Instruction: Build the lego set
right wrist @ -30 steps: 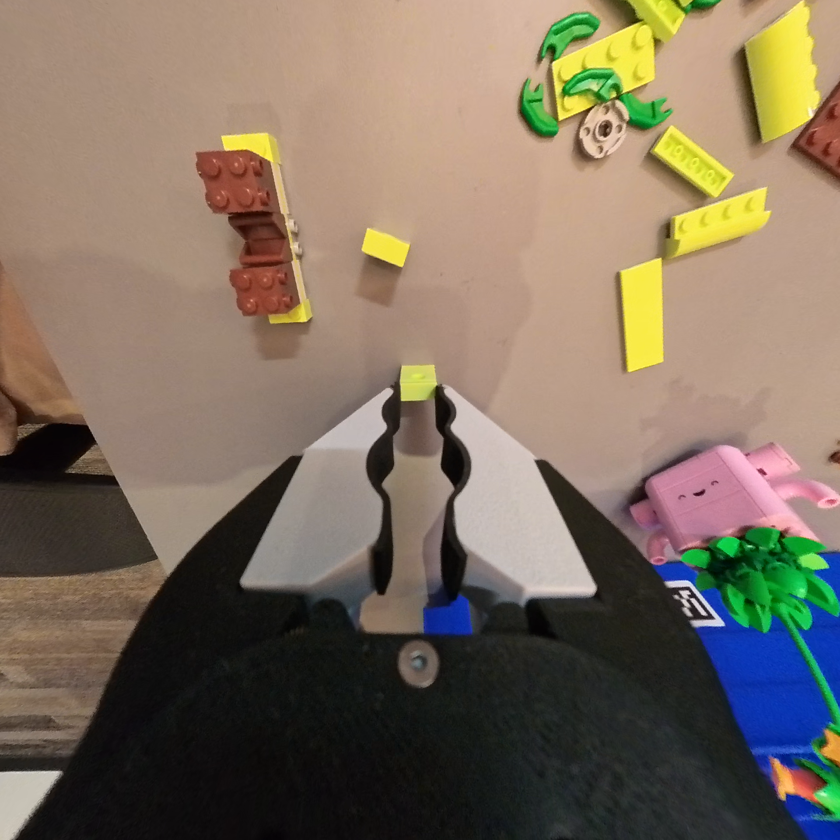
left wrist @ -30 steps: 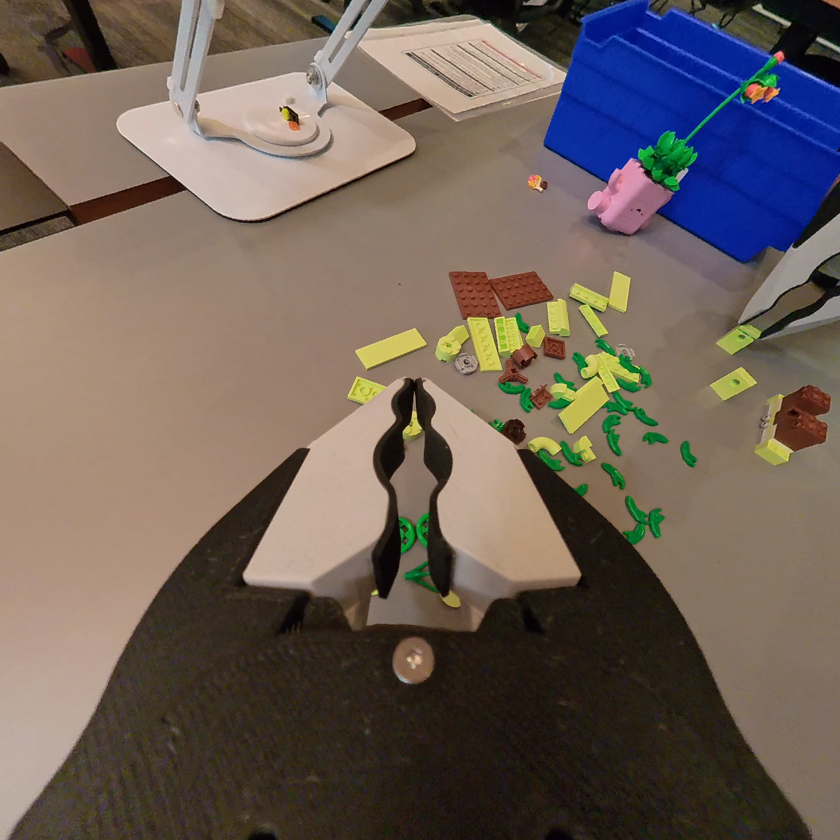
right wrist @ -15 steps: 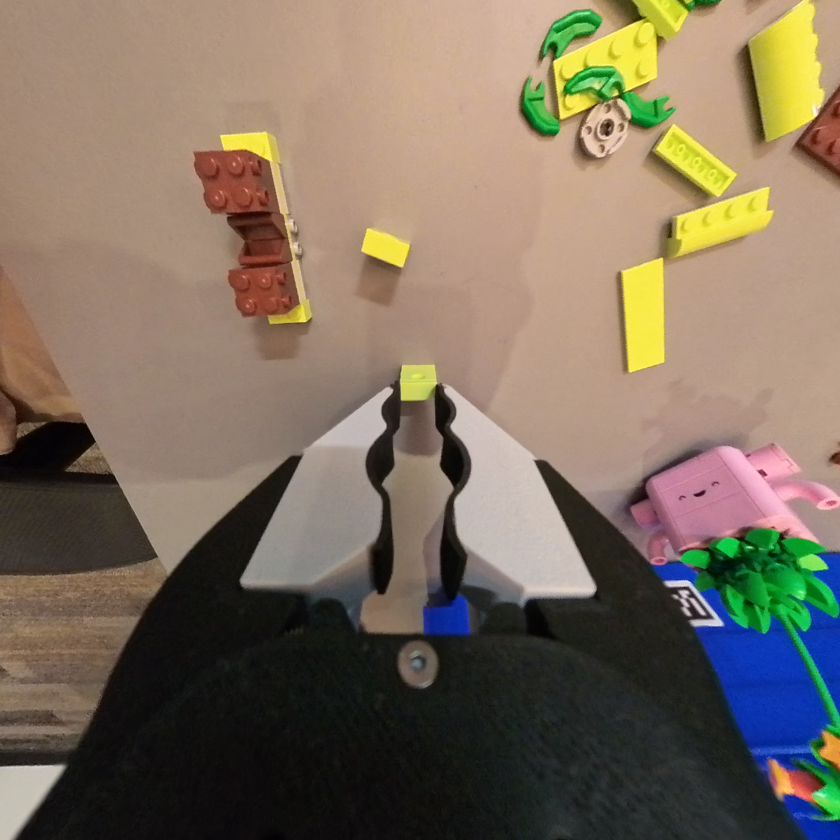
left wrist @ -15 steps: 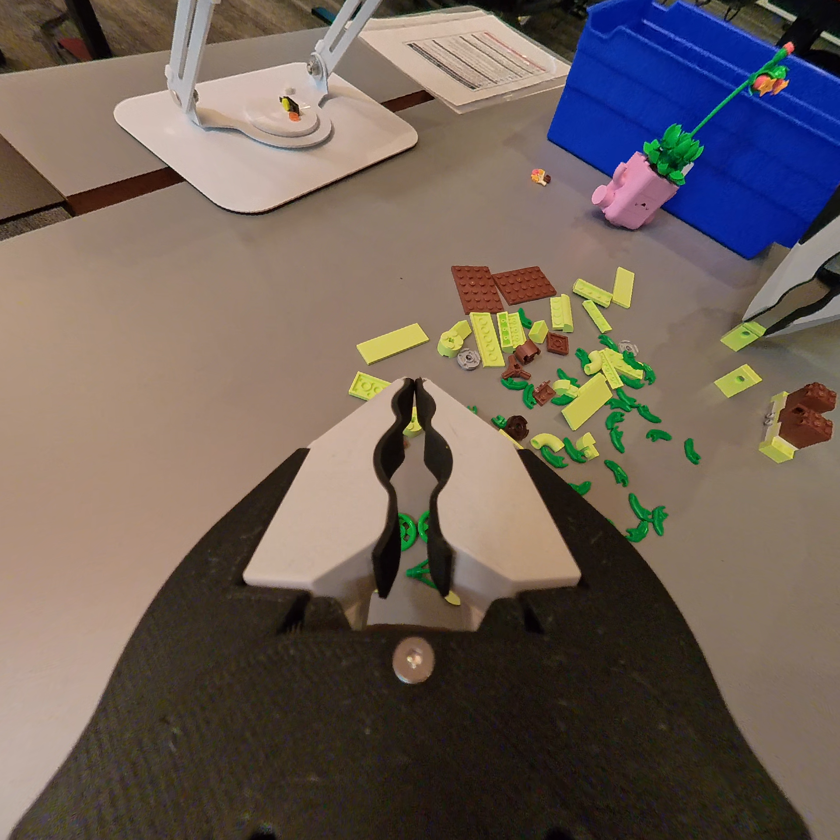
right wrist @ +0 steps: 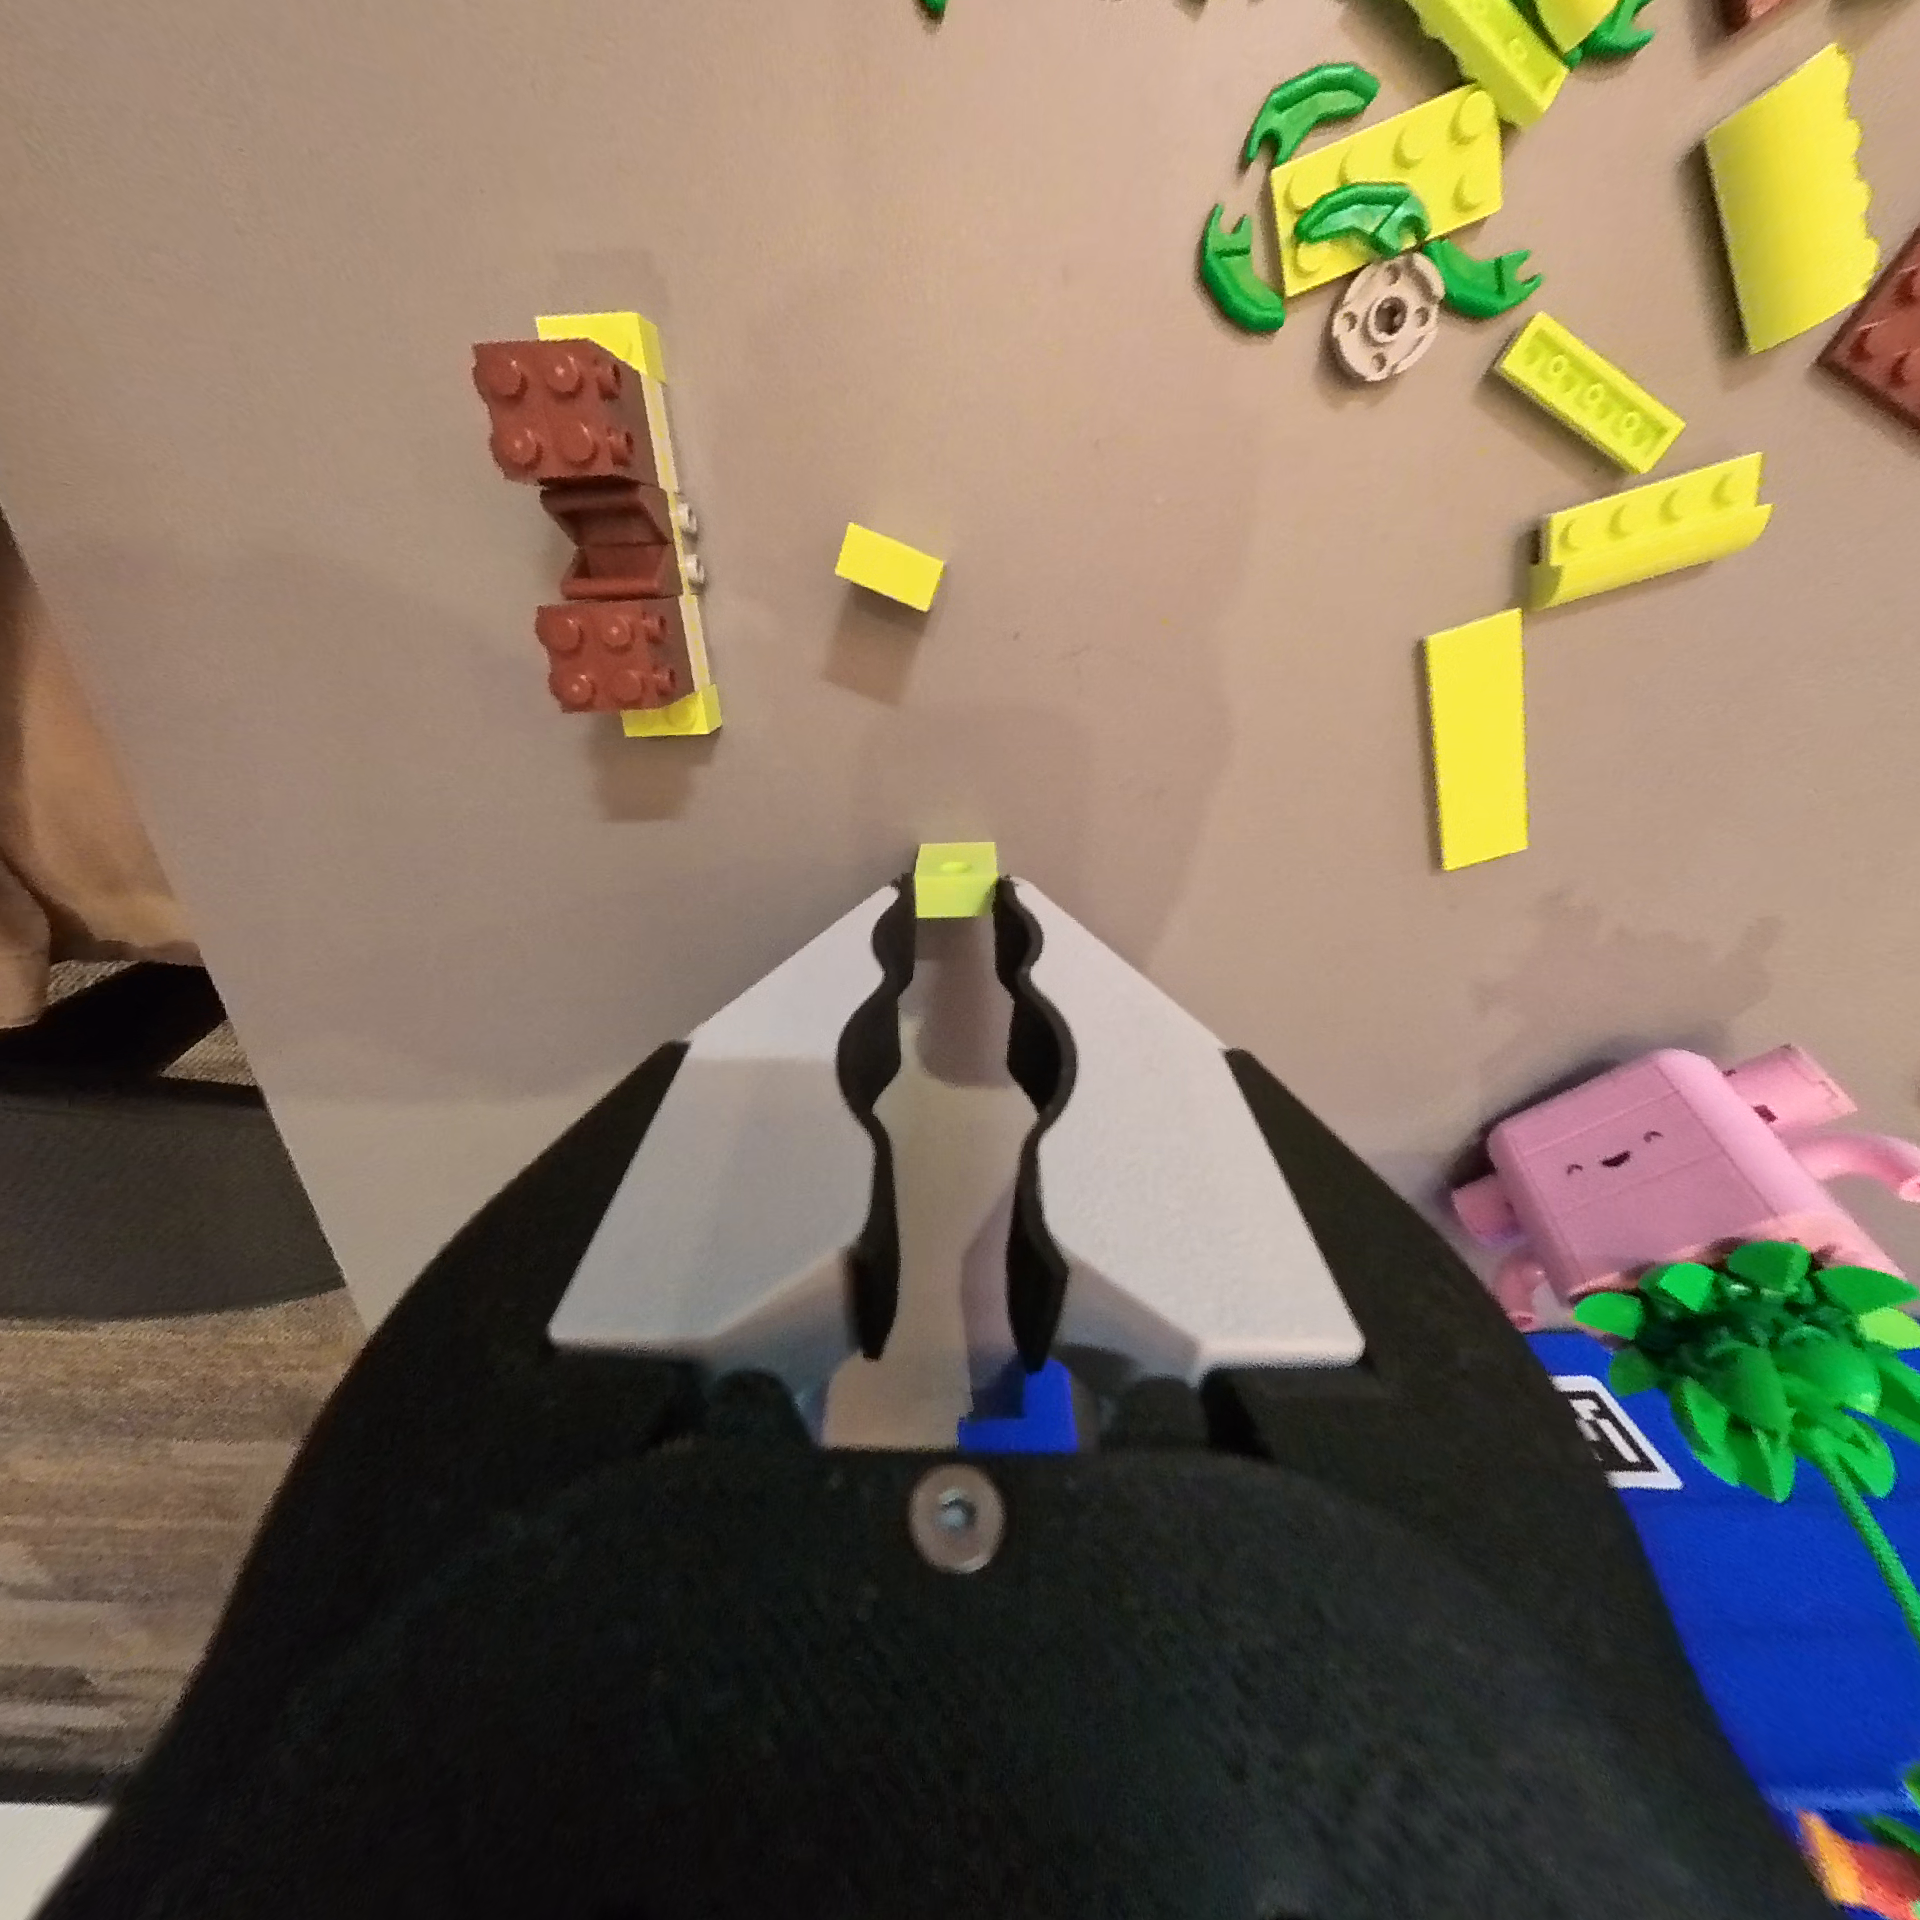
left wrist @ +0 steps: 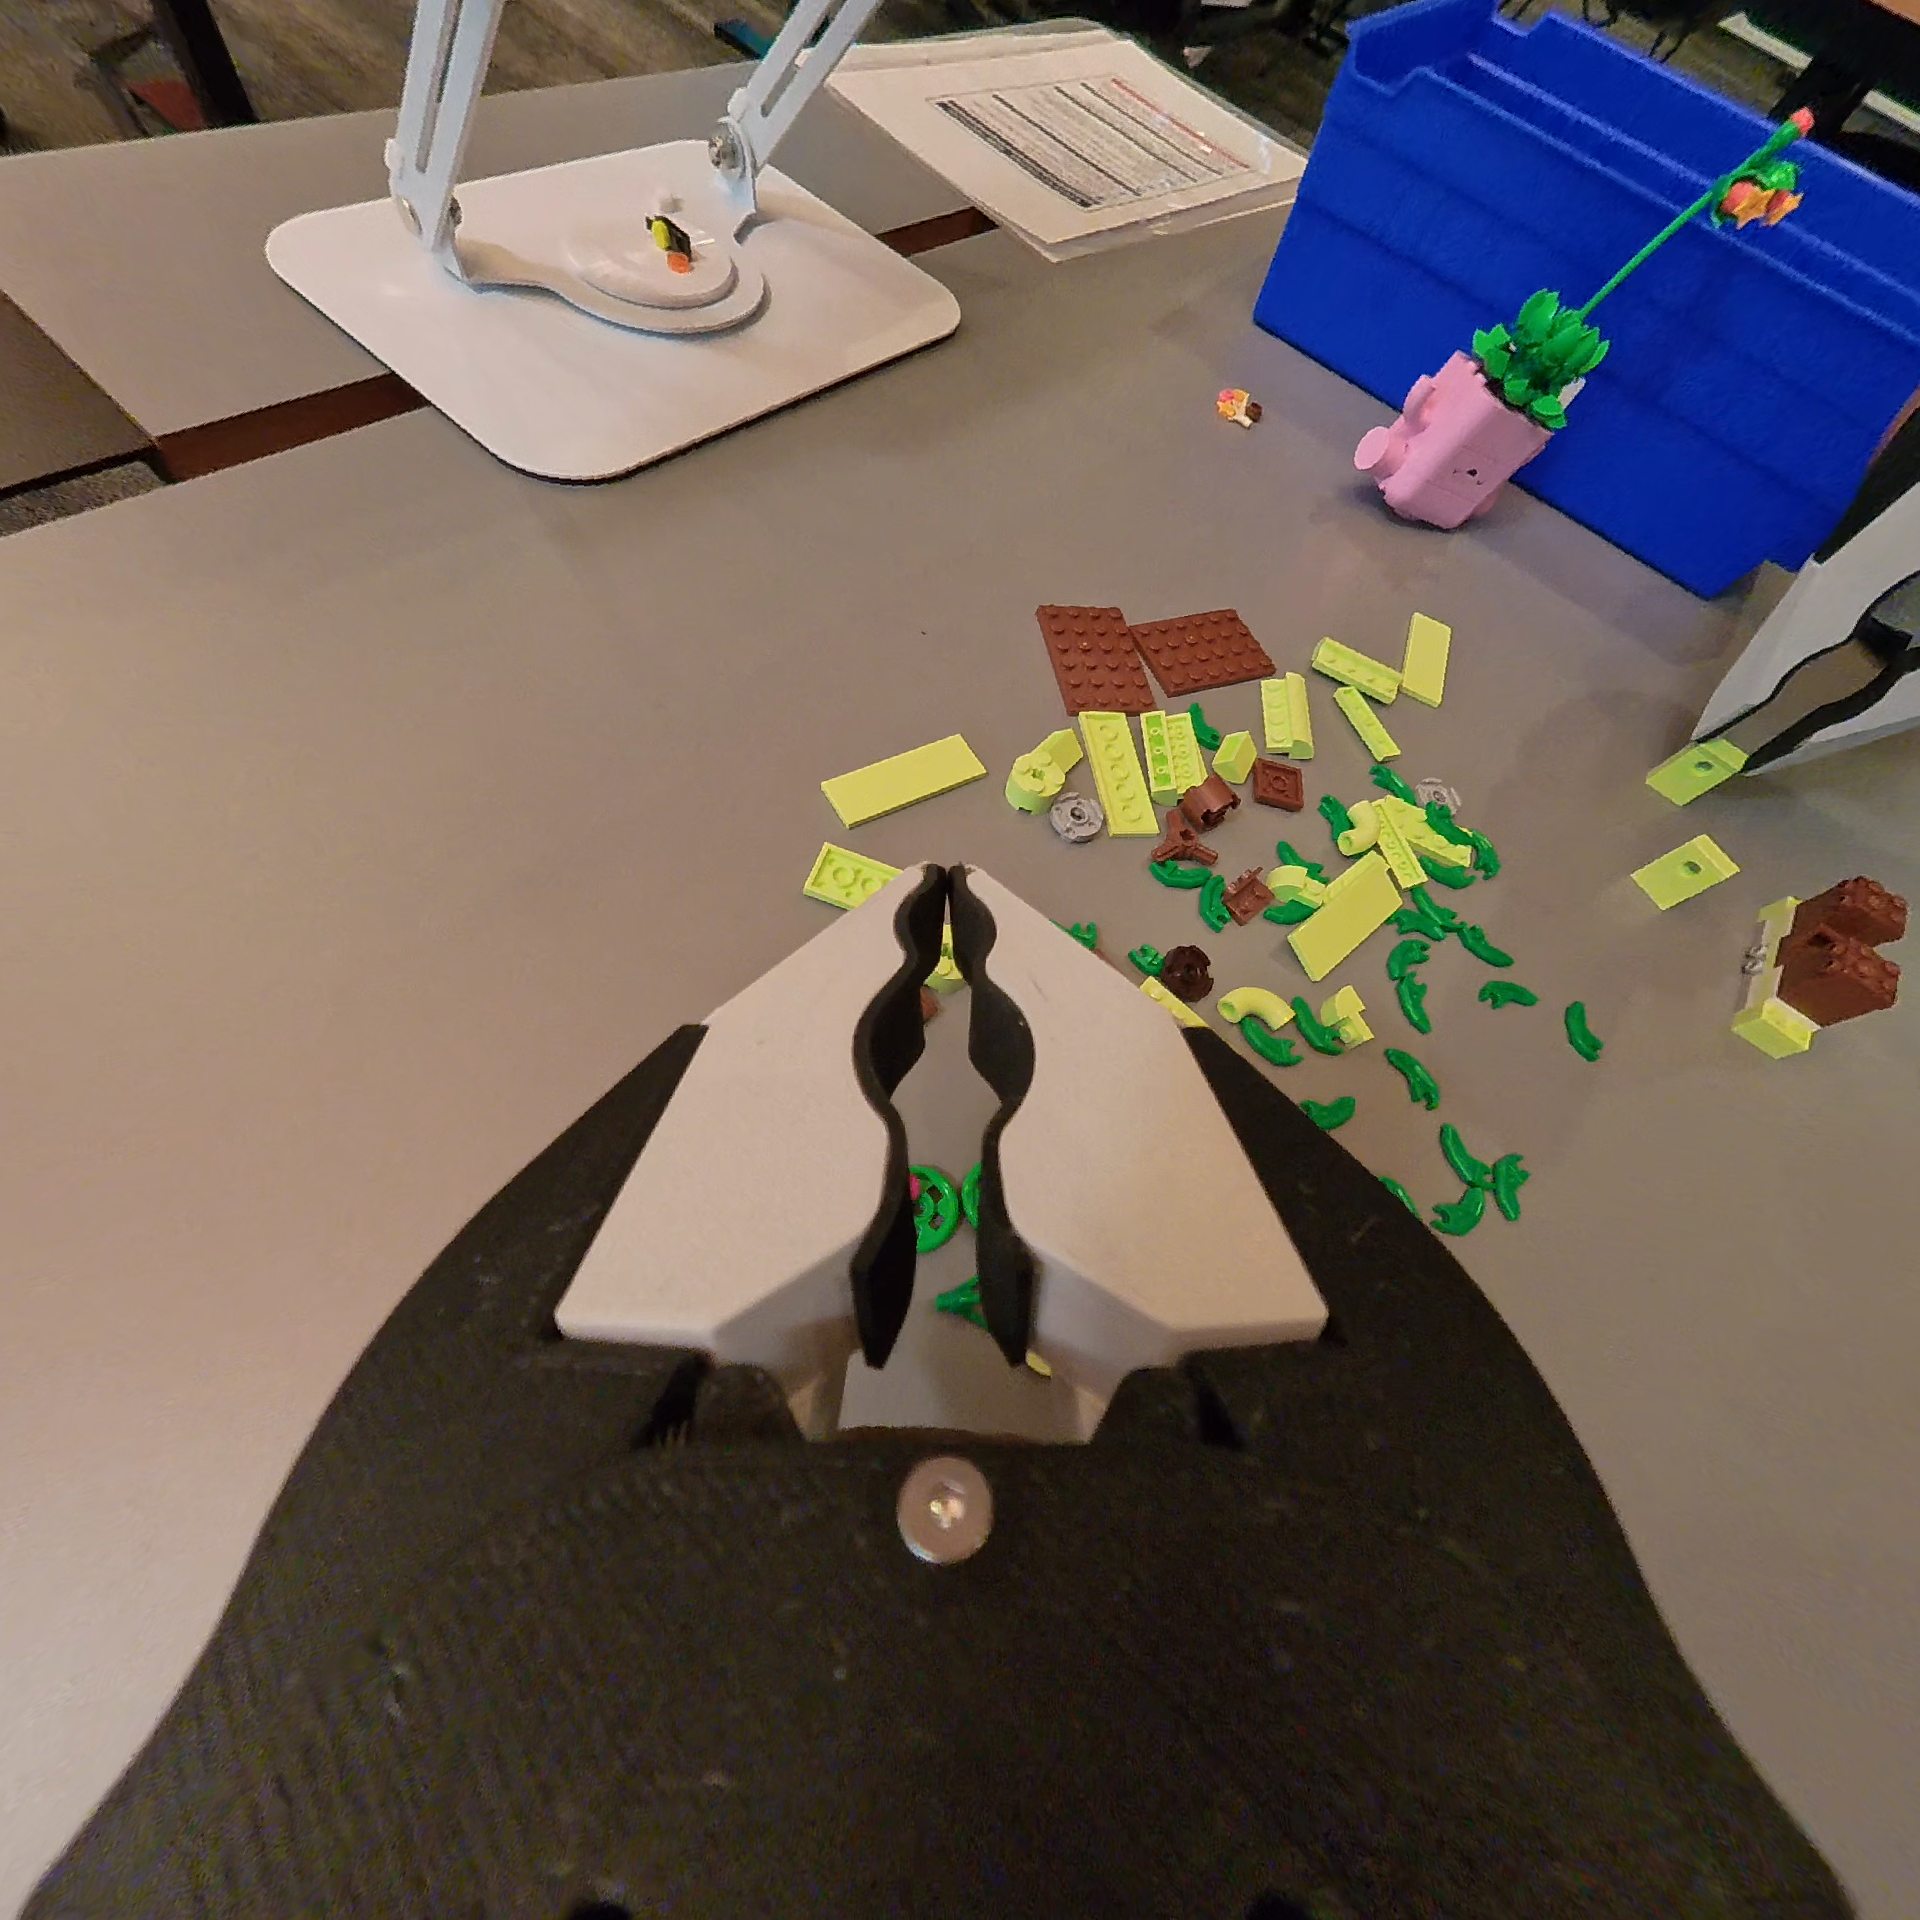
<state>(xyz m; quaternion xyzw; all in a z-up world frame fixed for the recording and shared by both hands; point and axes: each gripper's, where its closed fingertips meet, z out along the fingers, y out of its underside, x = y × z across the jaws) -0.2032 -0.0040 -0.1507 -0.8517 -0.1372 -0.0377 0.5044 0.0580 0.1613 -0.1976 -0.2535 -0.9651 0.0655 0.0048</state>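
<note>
A small lime plate (right wrist: 954, 880) is pinched in the right claw (right wrist: 954, 894) at centre frame. It should be kept level and pressed squarely onto the brown assembly (right wrist: 592, 530), upper left, probably its seat. The left claw (left wrist: 948, 875) is held closed, empty.

Left gripper (left wrist: 948, 873) closed and empty; right gripper (right wrist: 954, 883) pinching.

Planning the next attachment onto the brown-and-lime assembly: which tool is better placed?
Probably the right tool: it grips a small lime piece, and the brown-and-lime assembly lies just ahead. The left tool is shut, apparently empty, over the loose pile.
</note>
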